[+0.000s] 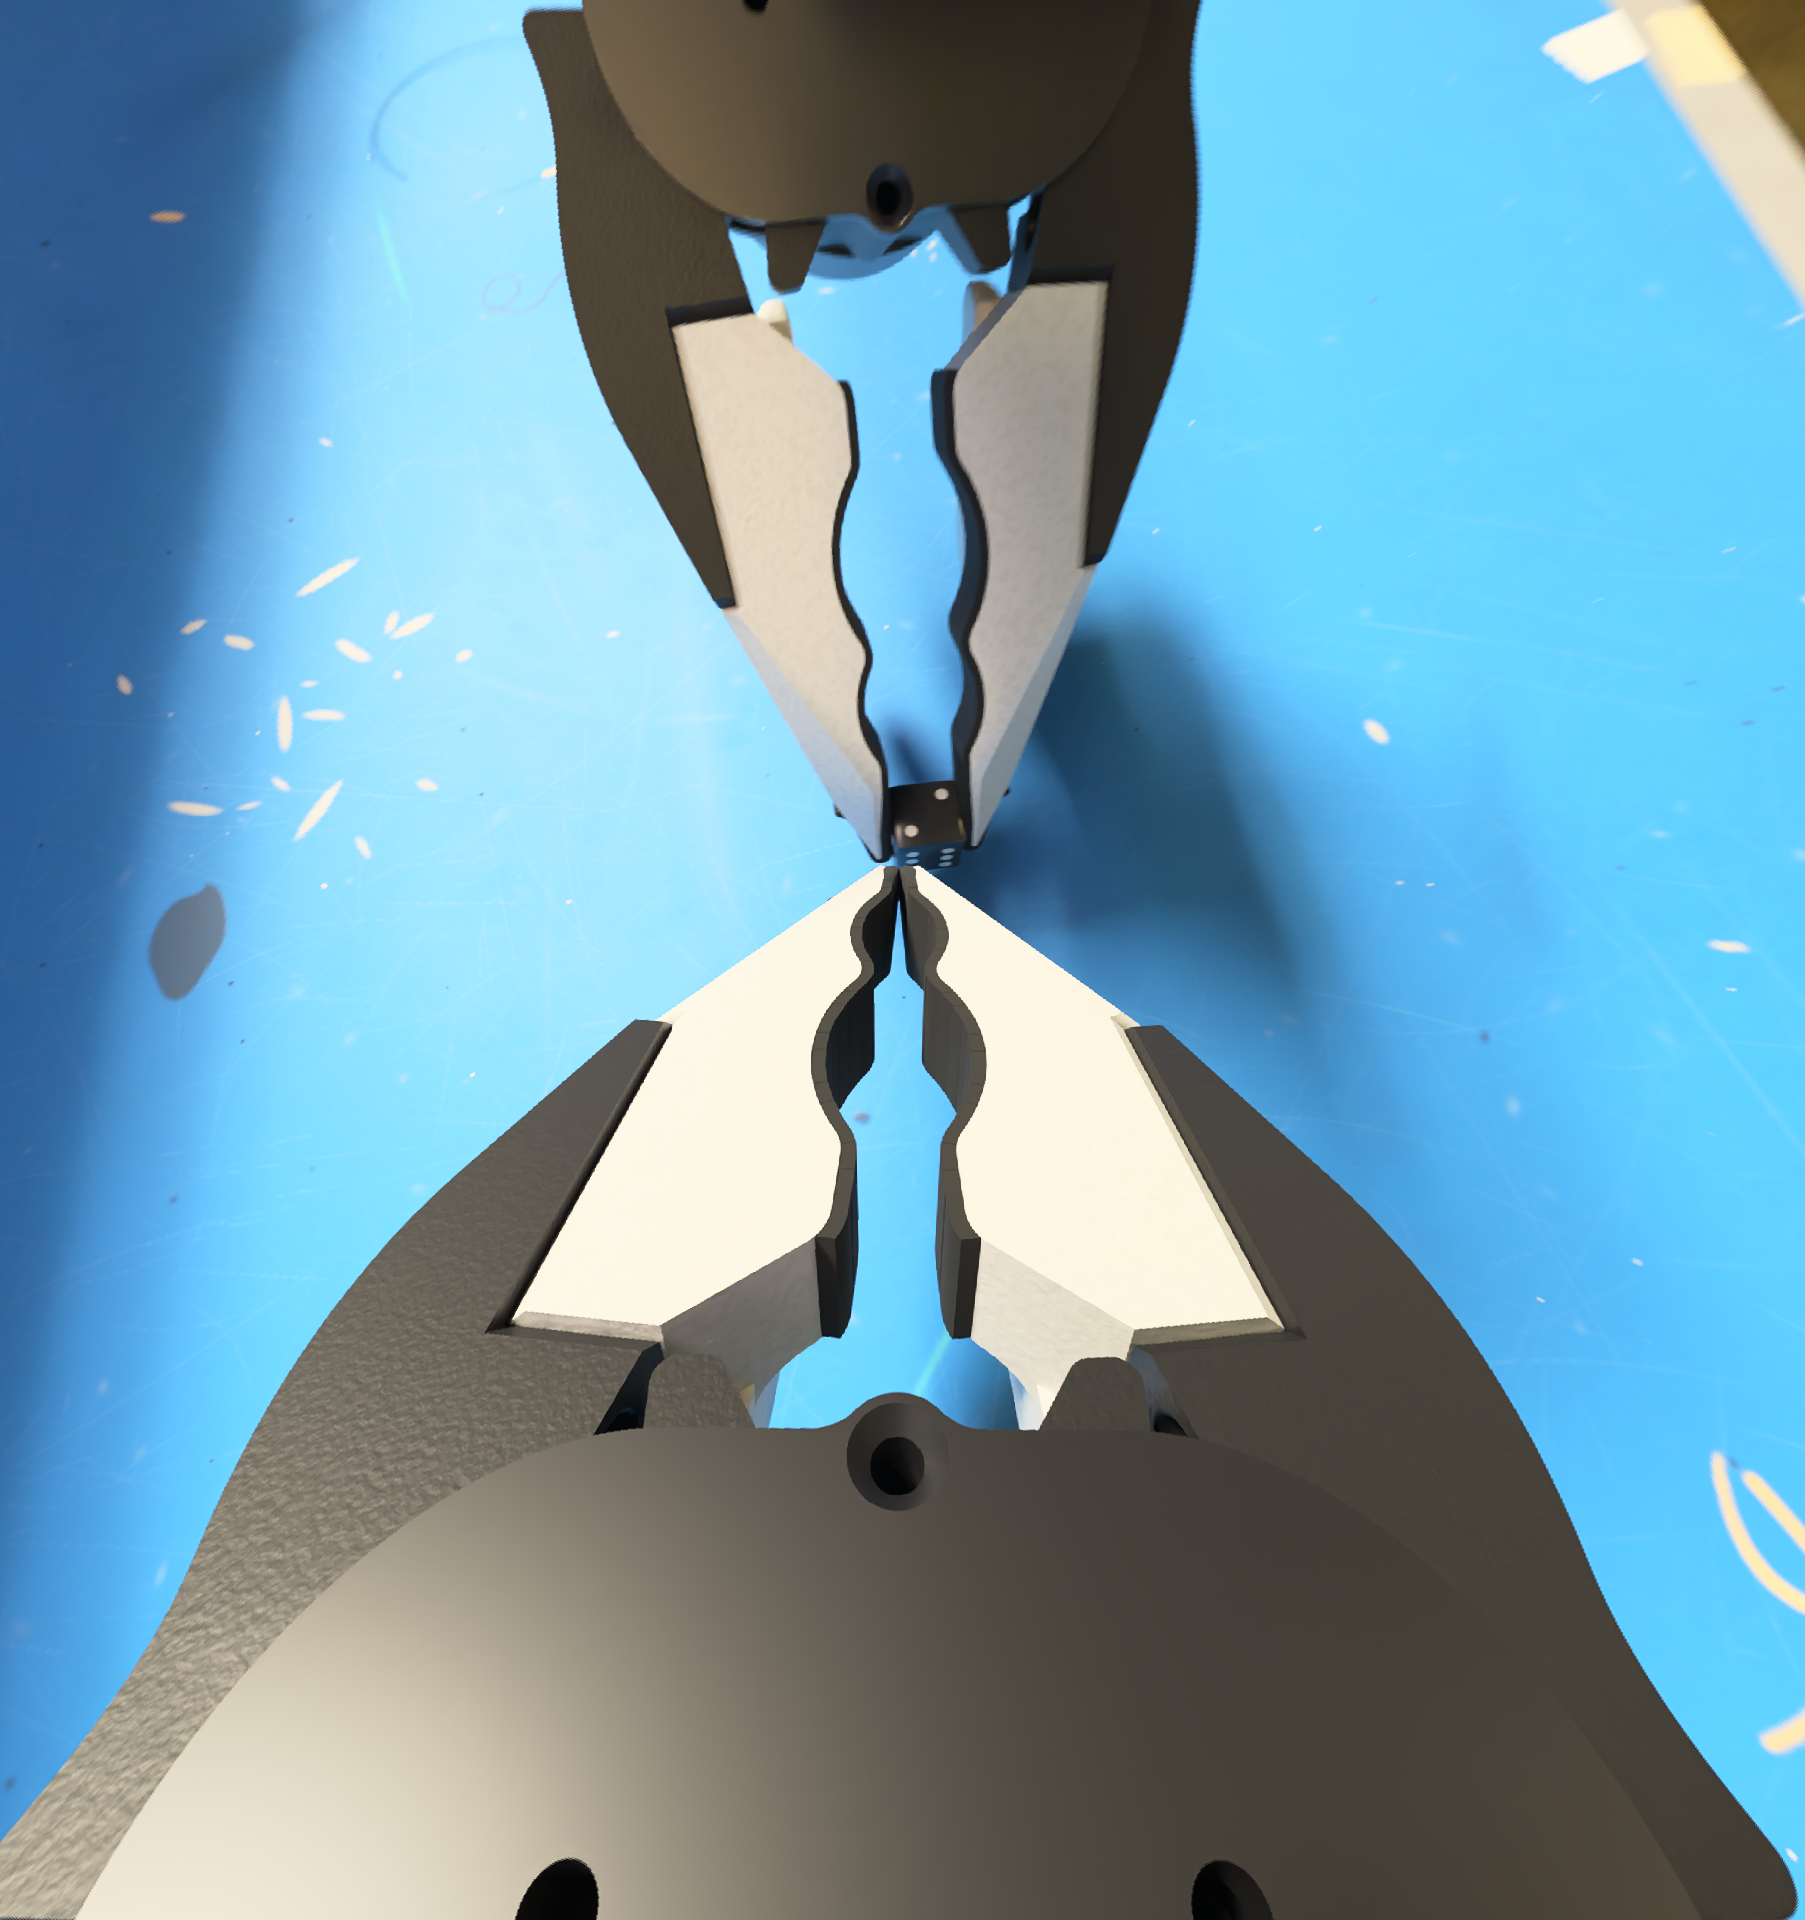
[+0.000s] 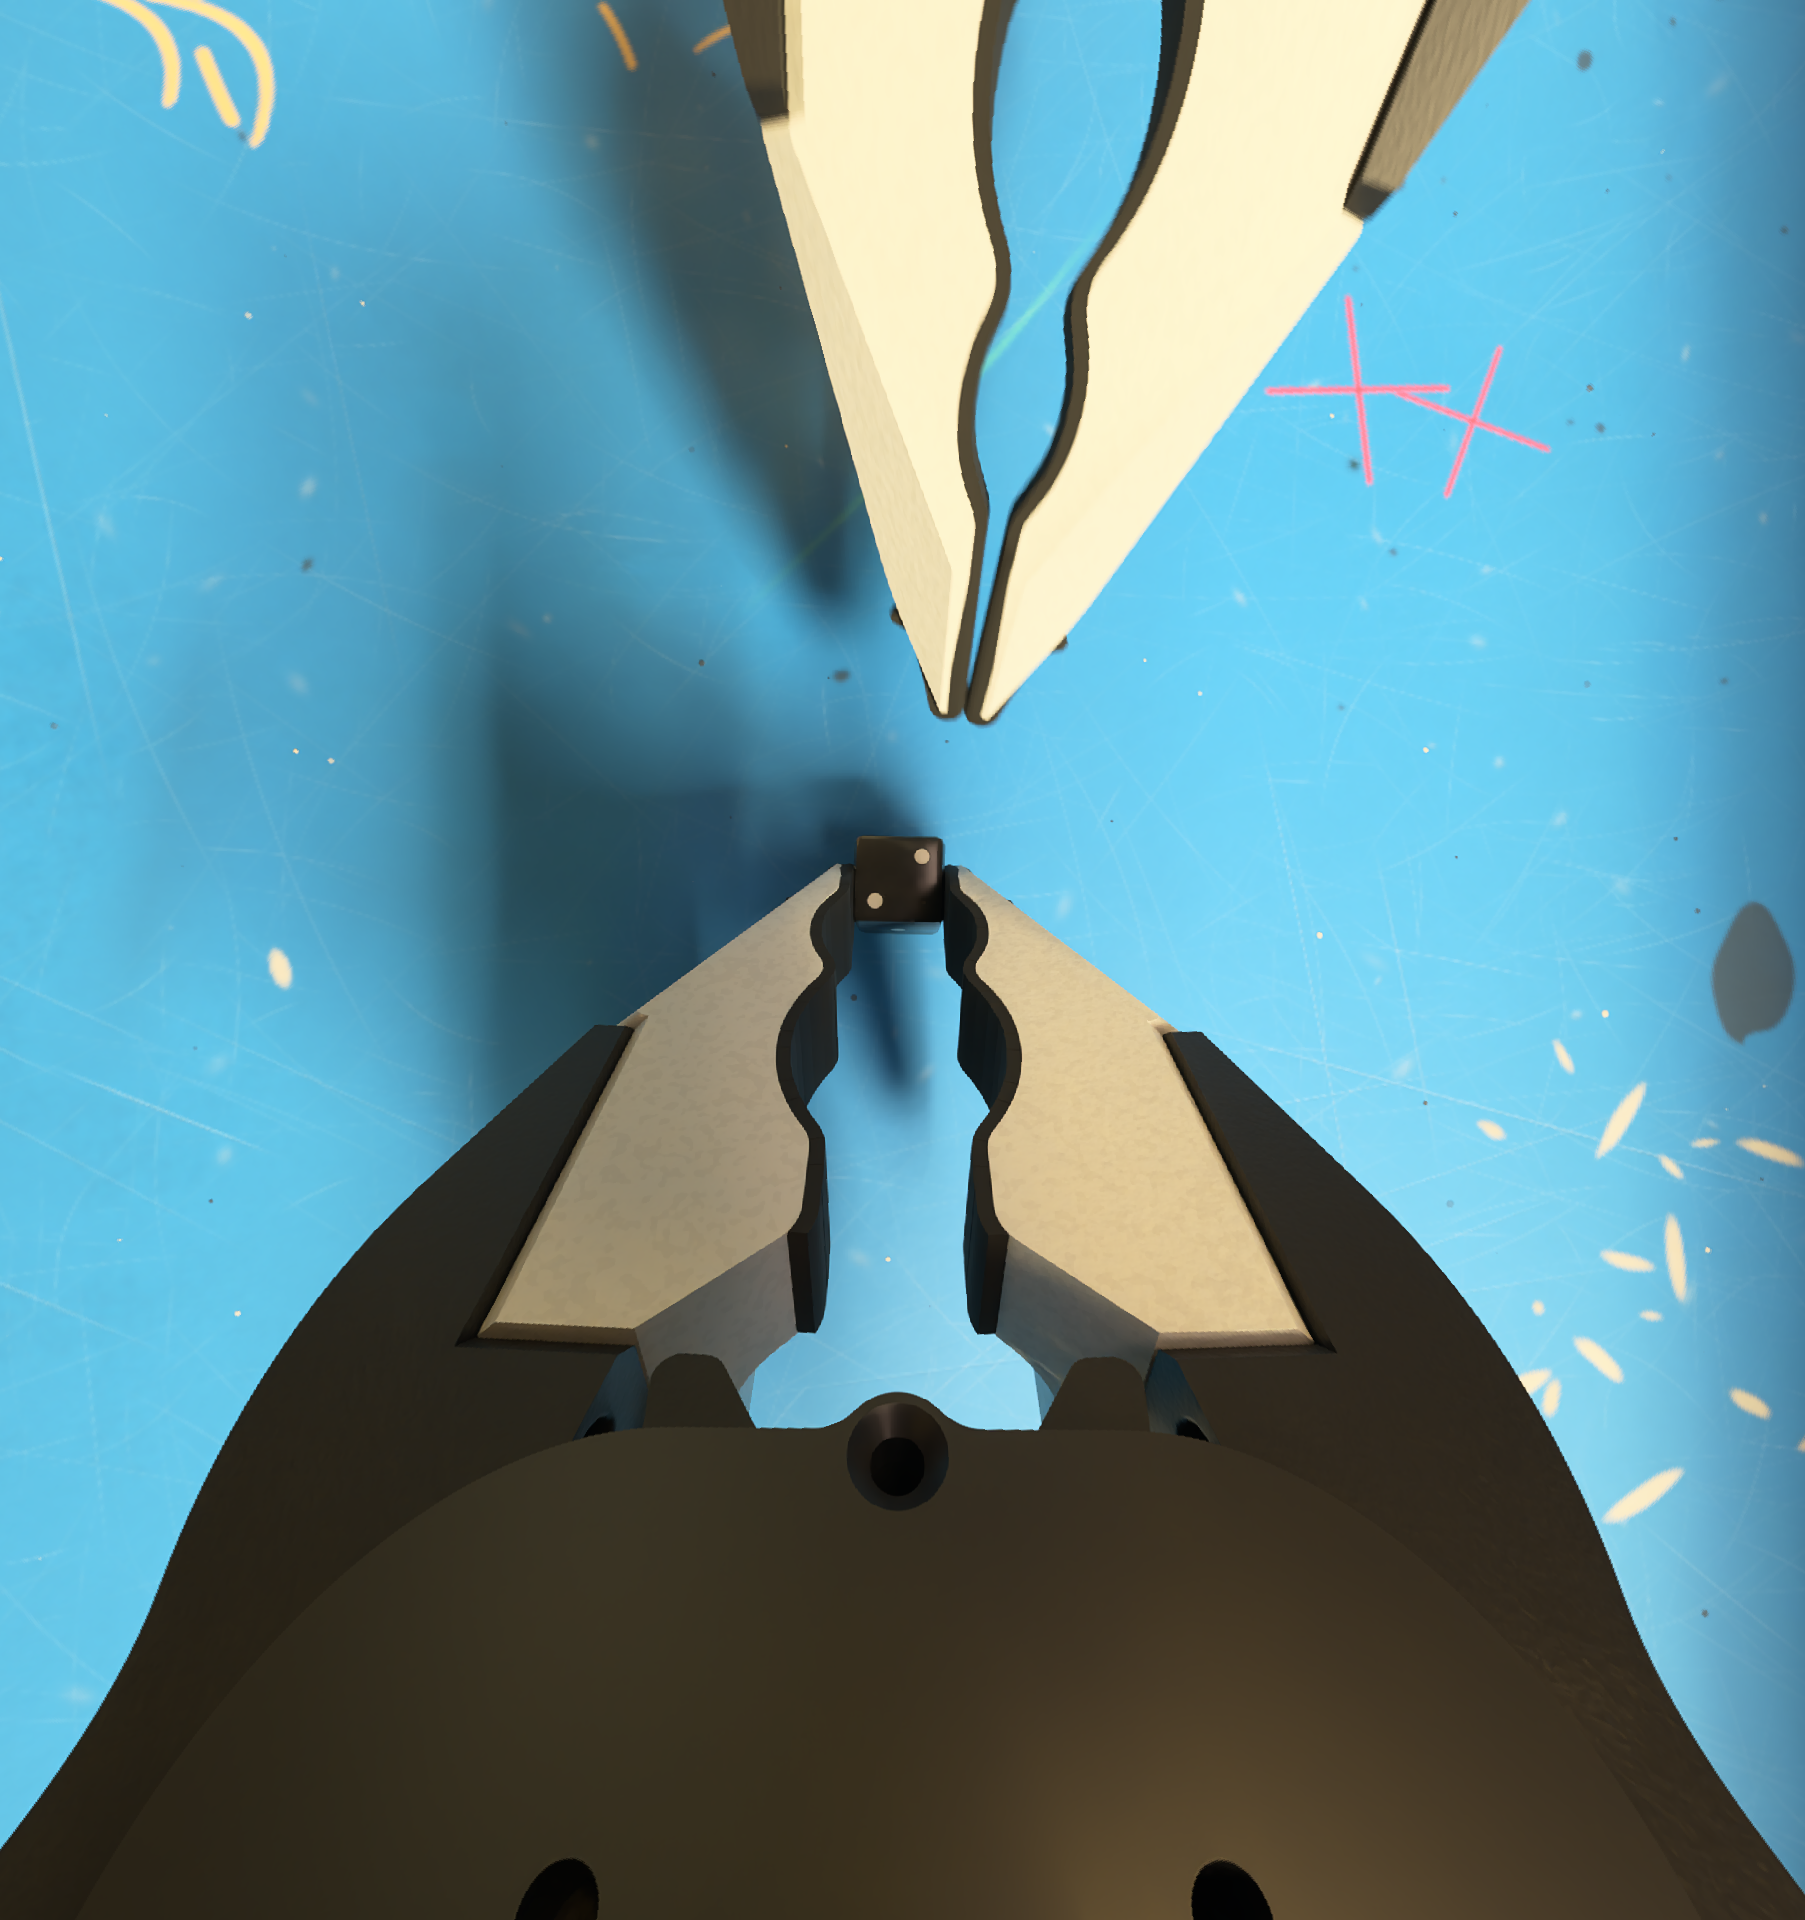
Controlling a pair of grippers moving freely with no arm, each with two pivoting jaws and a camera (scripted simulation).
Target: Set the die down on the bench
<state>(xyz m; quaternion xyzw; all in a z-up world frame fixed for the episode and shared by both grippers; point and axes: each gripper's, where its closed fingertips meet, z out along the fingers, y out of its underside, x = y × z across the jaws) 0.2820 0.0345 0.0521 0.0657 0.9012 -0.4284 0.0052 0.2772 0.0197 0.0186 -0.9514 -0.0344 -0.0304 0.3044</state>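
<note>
A small black die with white pips is pinched between the fingertips of my right gripper, which is shut on it above the blue bench. In the left wrist view the same die shows at the tips of the right gripper, which points toward me. My left gripper is shut and empty, its tips just short of the die. It also shows in the right wrist view, facing the die across a small gap.
The blue bench top is scratched and flecked with pale paint marks. A dark blotch lies at the left, also in the right wrist view. Pink crossed lines mark the bench. The bench's pale edge runs at the upper right.
</note>
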